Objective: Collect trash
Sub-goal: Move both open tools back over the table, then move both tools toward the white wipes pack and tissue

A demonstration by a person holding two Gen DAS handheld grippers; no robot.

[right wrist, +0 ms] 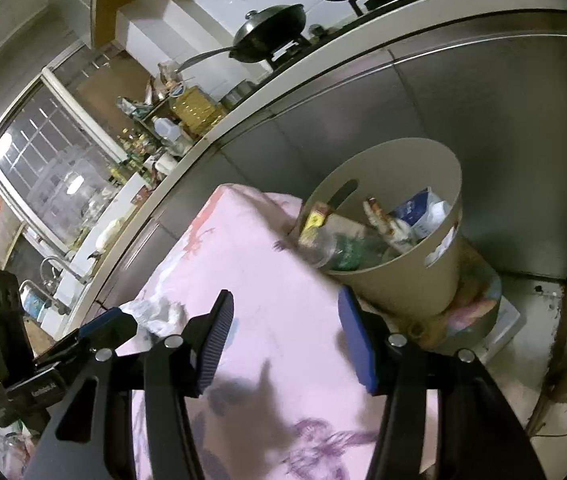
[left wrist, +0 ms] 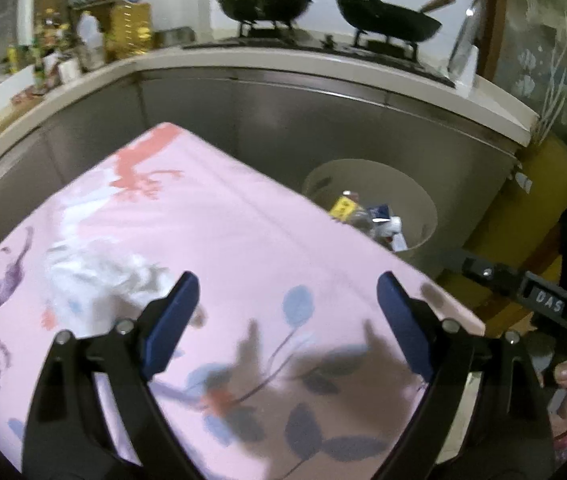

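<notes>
Over the pink flowered tabletop [left wrist: 219, 224], toward its left side, a crumpled white tissue [left wrist: 95, 276] is lying loose, with the left gripper [left wrist: 287, 300] hanging spread wide just beside it, nothing between its blue pads. Further right, the right gripper [right wrist: 285, 328] is hovering above the same cloth with its jaws parted and nothing between them. Beyond the tabletop's far right edge, a beige trash bin [right wrist: 399, 280] is standing on the floor against the steel cabinets, holding a clear bottle [right wrist: 335, 250], a yellow packet [right wrist: 315, 218] and a blue-and-white wrapper [right wrist: 419, 208].
</notes>
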